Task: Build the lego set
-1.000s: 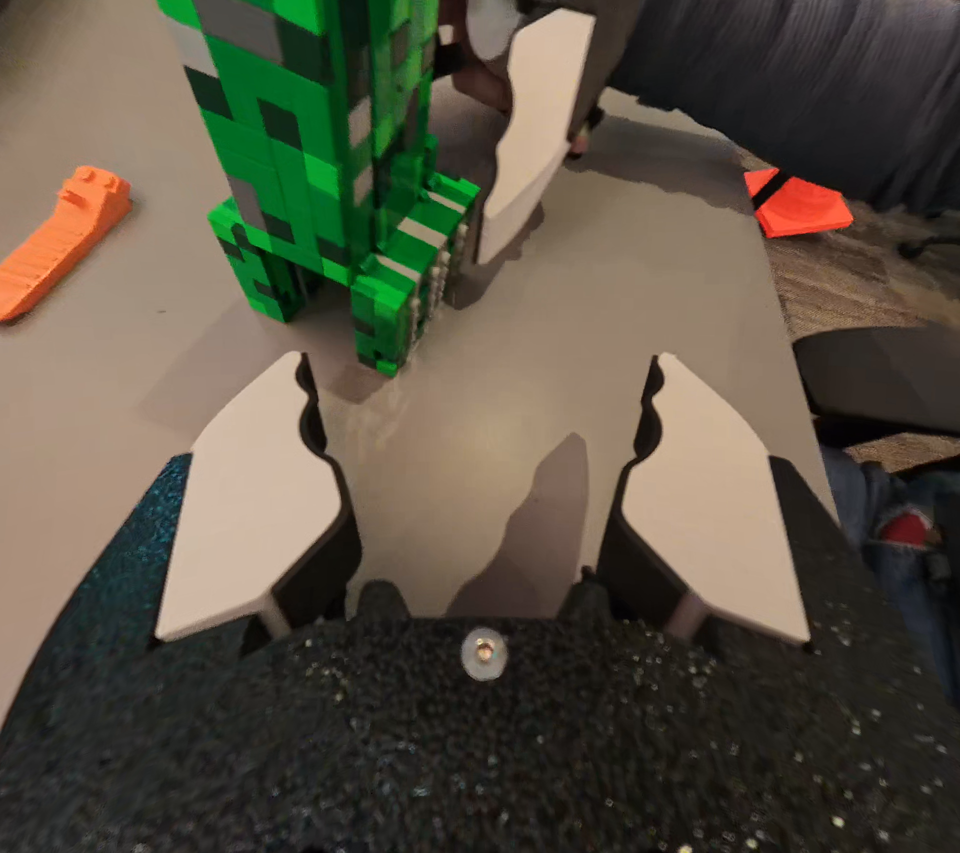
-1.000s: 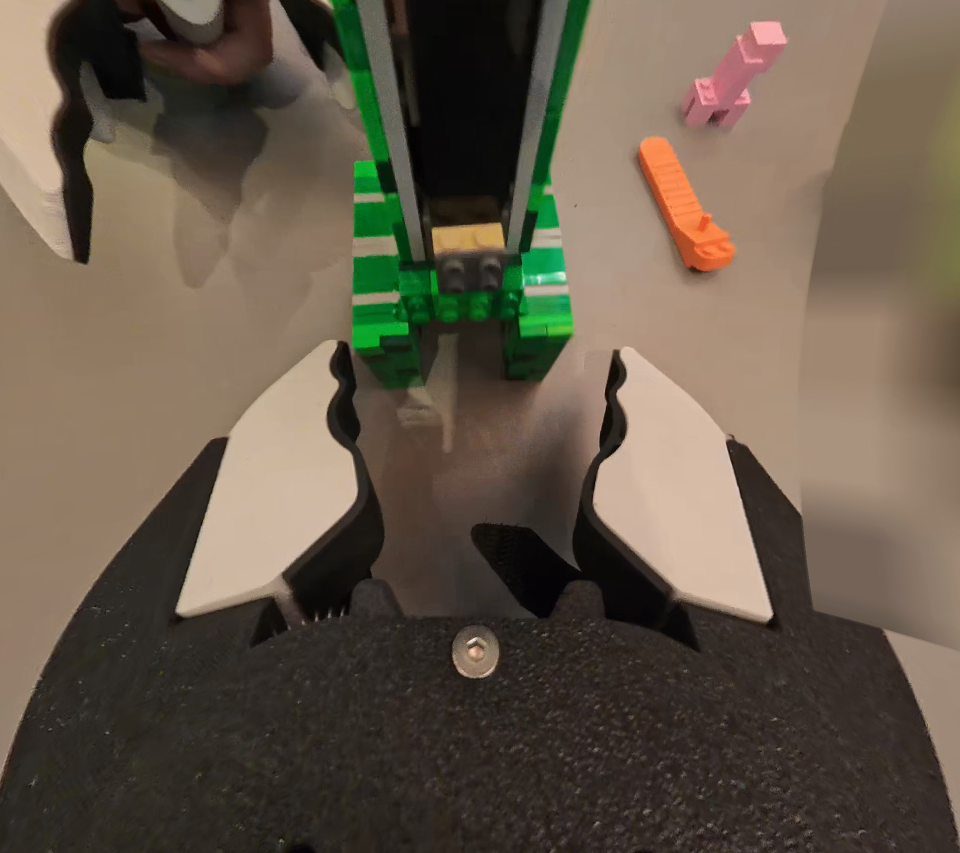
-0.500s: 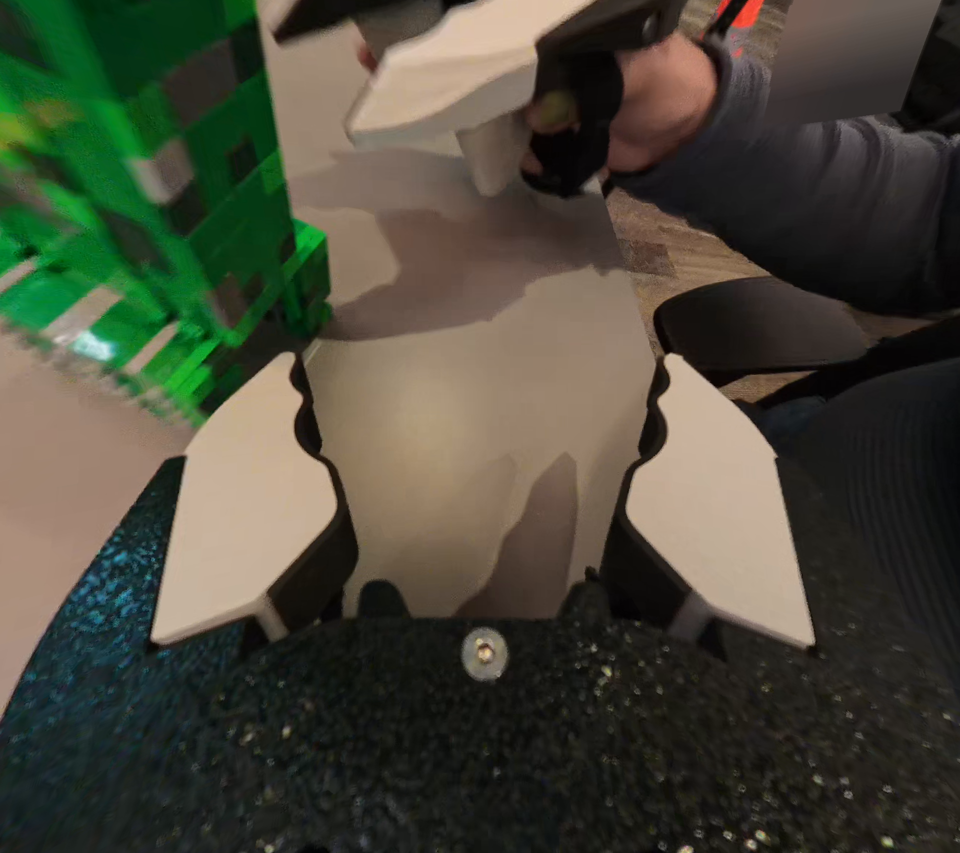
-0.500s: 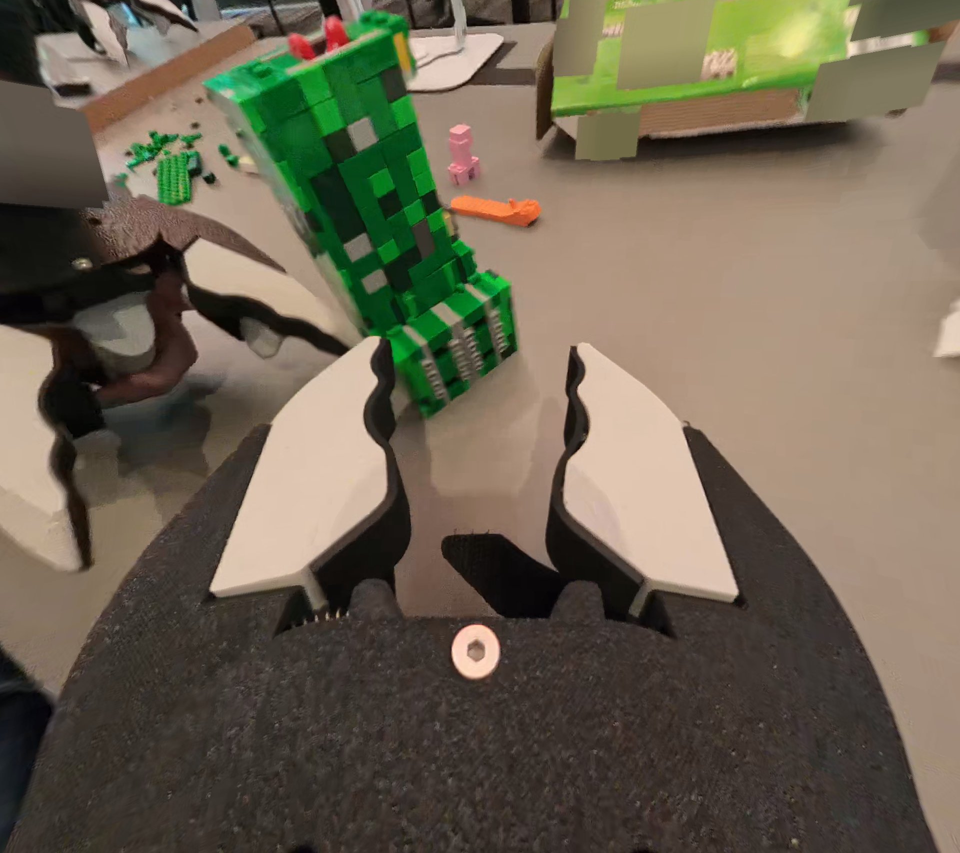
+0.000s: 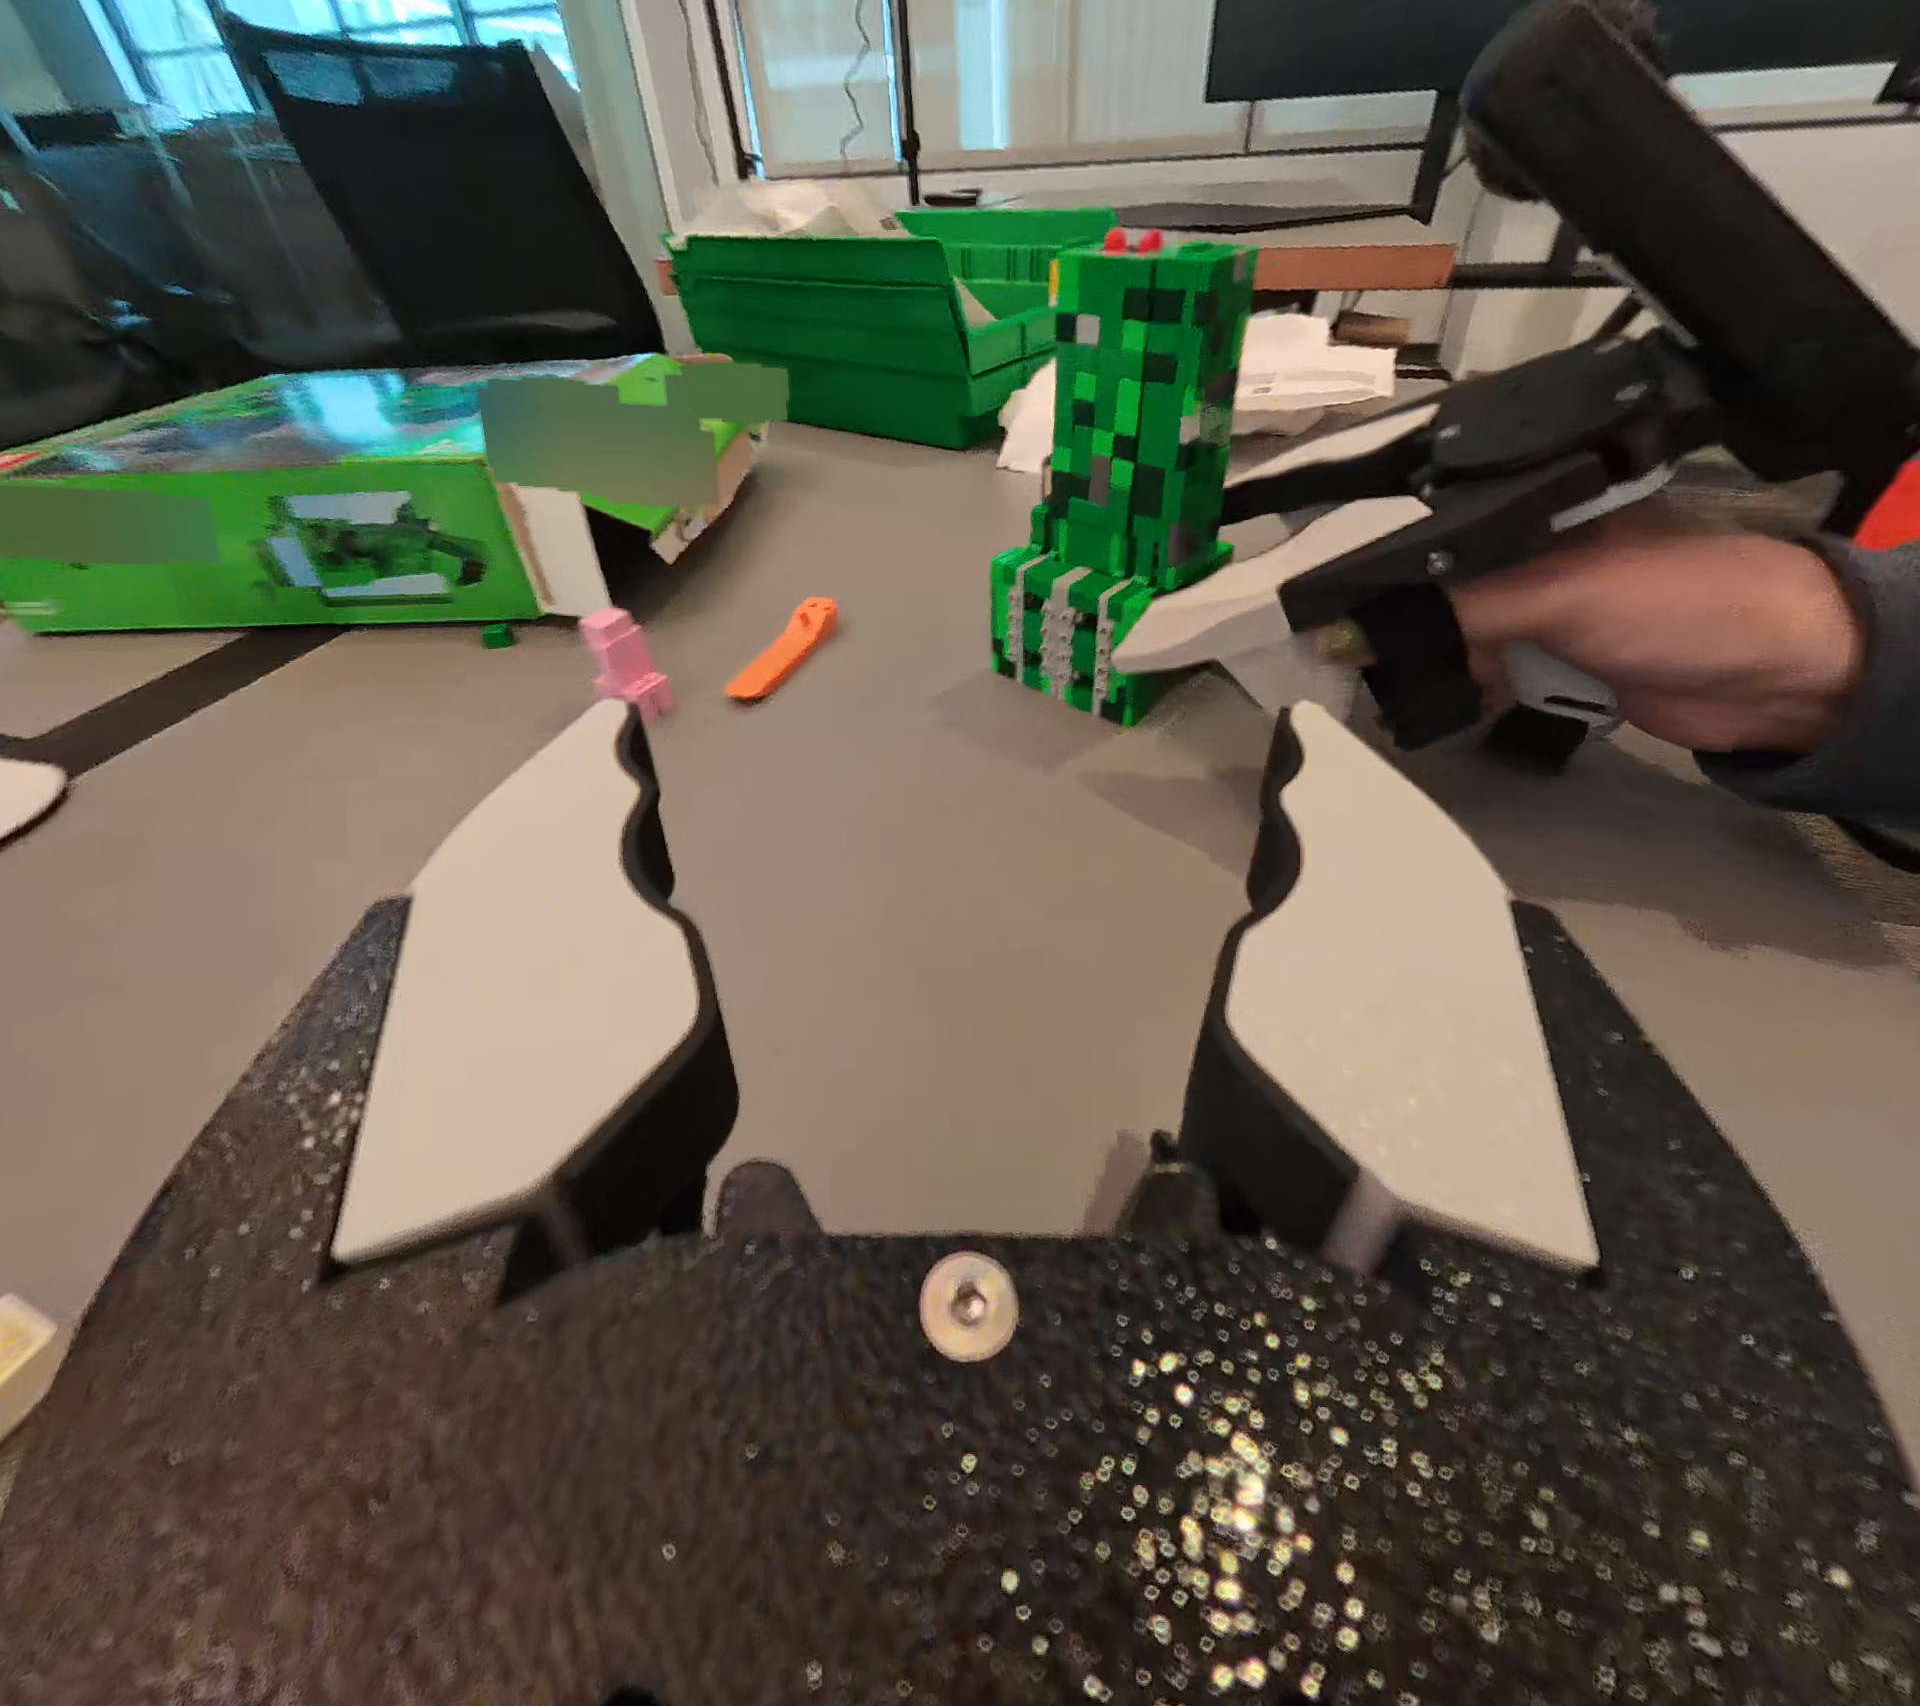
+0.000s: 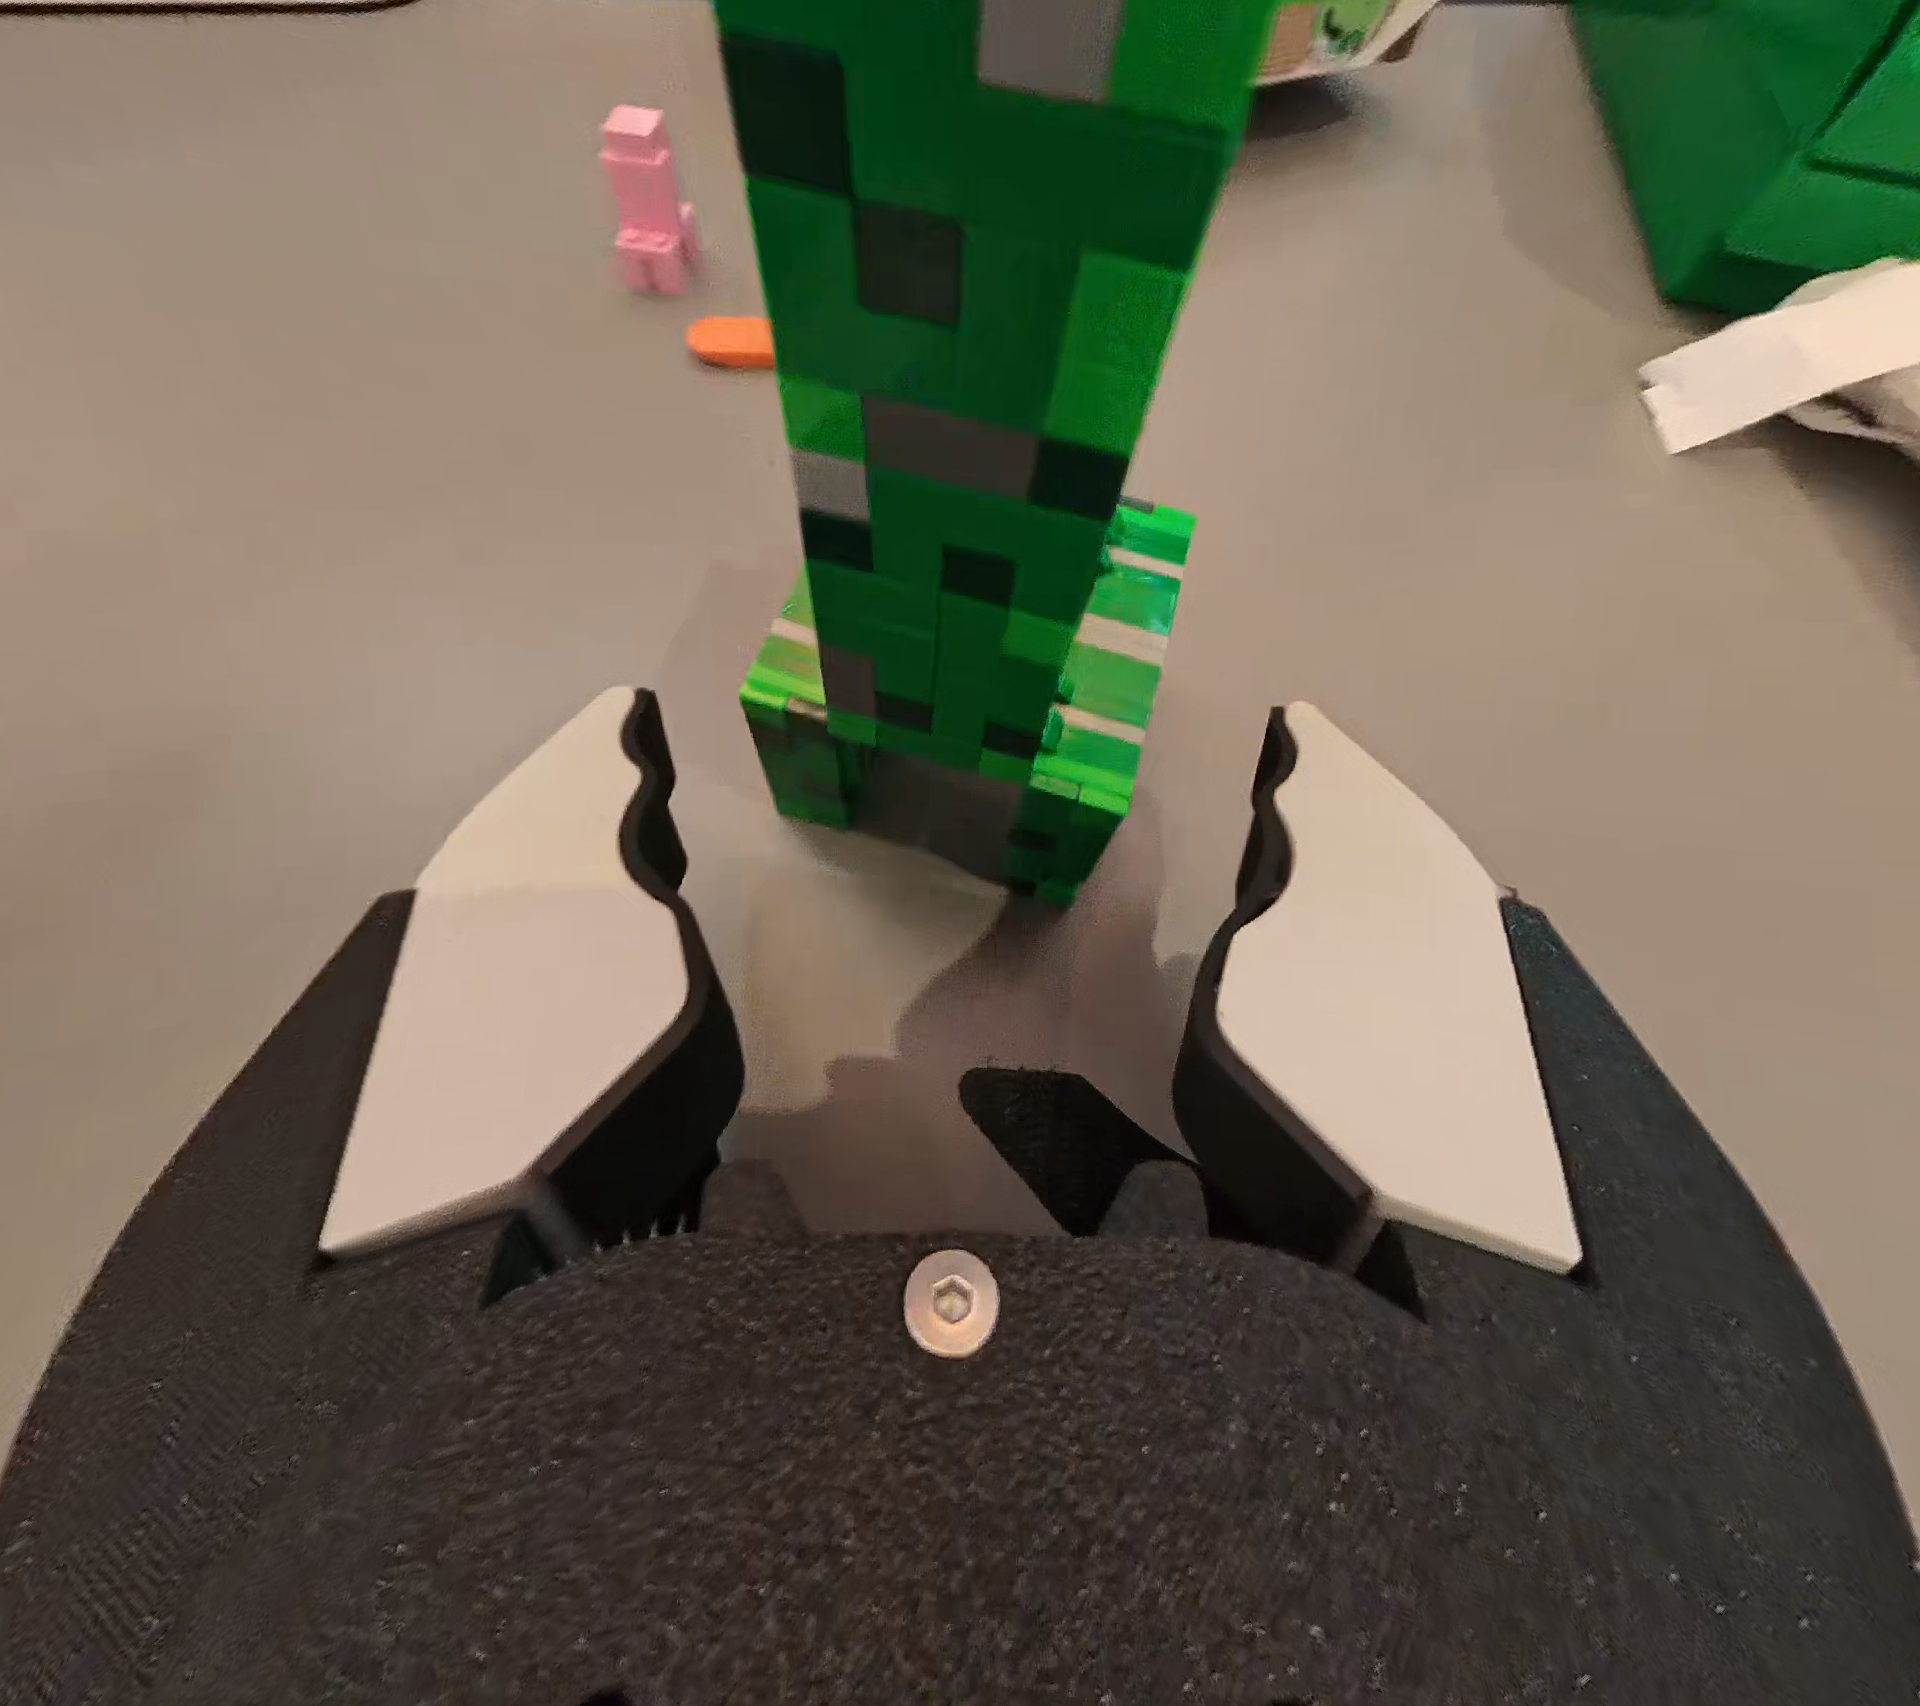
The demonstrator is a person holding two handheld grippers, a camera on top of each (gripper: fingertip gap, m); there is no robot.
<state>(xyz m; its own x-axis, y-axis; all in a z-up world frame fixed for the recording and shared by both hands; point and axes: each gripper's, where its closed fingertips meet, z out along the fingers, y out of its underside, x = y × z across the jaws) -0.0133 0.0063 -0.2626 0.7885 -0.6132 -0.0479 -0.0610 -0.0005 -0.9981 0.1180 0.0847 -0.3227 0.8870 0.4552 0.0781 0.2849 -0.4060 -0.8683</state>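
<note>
A tall green brick figure (image 5: 1132,472) with grey and dark squares stands upright on the grey table (image 5: 935,877). My left gripper (image 5: 956,721) is open and empty, some way in front of the figure and to its left. My right gripper (image 6: 956,721) is open, with the figure's striped base (image 6: 935,783) just ahead of its fingertips. A gap shows on each side between pad and base. In the left wrist view the right gripper (image 5: 1195,555) reaches in from the right, held by a hand (image 5: 1662,638), with one finger (image 5: 1226,617) by the base's near corner.
A pink brick figure (image 5: 623,659) and an orange brick separator (image 5: 779,664) lie left of the green figure. A green box (image 5: 281,503) lies at far left, green bins (image 5: 852,326) and papers (image 5: 1309,368) behind. A black chair (image 5: 436,202) stands beyond the table.
My left gripper has drawn back from the figure, still open. My right gripper narrowed half a second ago, then opened wide again and moved in close to the figure's base.
</note>
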